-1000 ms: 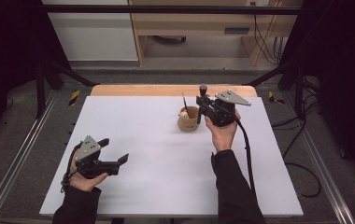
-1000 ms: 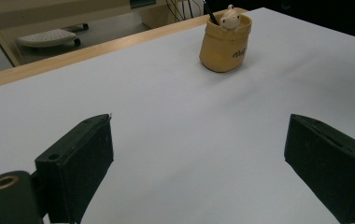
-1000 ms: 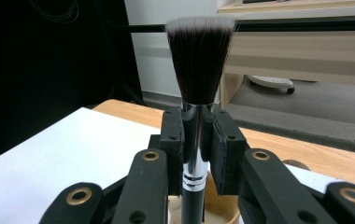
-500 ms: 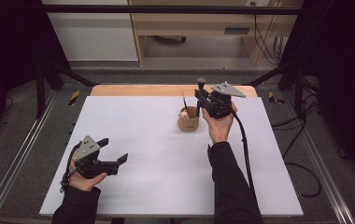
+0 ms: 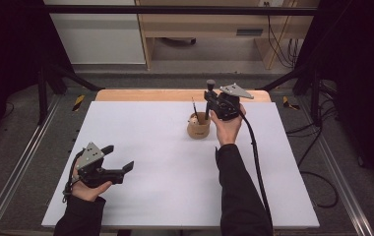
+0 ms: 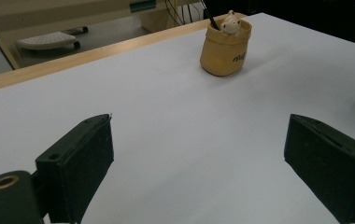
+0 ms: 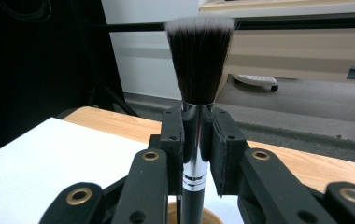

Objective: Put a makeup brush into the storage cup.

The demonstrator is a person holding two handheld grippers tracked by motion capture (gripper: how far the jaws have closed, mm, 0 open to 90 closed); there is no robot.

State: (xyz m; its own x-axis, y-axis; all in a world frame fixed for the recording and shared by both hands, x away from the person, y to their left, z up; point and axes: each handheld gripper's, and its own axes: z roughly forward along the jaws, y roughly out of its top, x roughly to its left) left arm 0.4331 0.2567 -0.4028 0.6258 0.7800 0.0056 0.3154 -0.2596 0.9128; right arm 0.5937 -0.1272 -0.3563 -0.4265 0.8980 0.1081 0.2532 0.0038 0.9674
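Makeup brush (image 7: 199, 70) held upright over the tan holder (image 5: 198, 126).

The right gripper (image 5: 213, 101) has its fingers (image 7: 172, 135) clenched on the brush's metal ferrule, above the holder at the far right of the white counter (image 5: 165, 147). The left gripper (image 5: 118, 162) rests released, near left. If the handle tip catches the holder's rim or the thin brush (image 5: 194, 108) inside, the light holder could tip.

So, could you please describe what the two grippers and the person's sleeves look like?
Both grippers are black. The left gripper and the right gripper each carry a grey three-cornered plate on top. Brass-coloured rivets mark the linkages, and the jaws are blocky. A thick black cable trails from the right gripper. The sleeves are dark.
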